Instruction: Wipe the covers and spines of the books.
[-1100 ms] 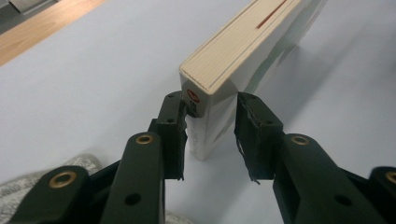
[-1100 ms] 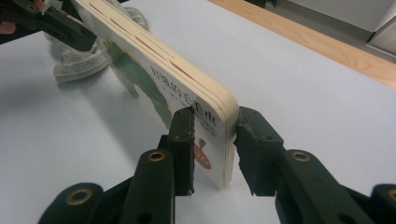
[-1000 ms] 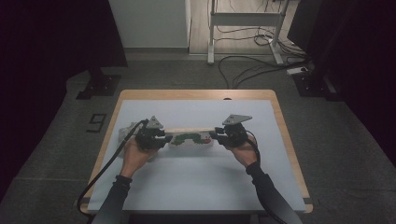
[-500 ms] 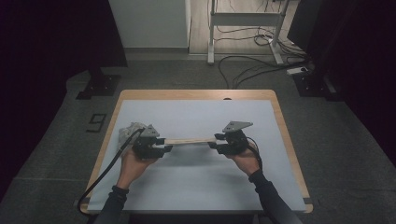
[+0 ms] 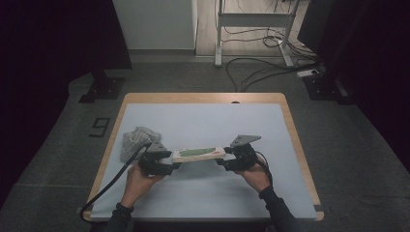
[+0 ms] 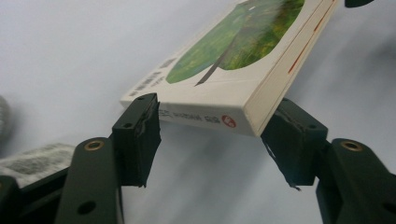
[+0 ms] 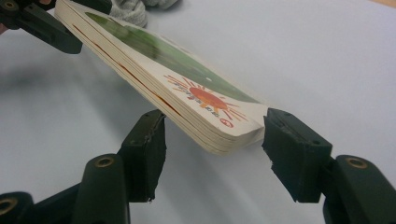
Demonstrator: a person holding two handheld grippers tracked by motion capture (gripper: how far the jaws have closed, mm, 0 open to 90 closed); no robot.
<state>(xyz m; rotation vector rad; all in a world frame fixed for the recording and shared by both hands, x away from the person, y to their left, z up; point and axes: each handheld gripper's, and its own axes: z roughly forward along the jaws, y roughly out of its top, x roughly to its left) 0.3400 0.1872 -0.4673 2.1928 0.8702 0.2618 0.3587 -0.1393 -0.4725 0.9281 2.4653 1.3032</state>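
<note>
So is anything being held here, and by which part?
Nothing clamped: the book lies, ends between left gripper and right gripper jaws, which have just been opening.

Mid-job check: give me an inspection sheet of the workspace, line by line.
Surface: pale mat over a wood-edged table.
Job's things: book with a green cover, lying between the two grippers.
Clutter: grey cloth at the mat's left.
Grippers: left gripper and right gripper each straddle a book end; their jaws have just been opening, pads off the book.
Cables: black cable trails from the left gripper; more cables lie on the floor.
Surroundings: dark carpet, a metal frame beyond the table.
</note>
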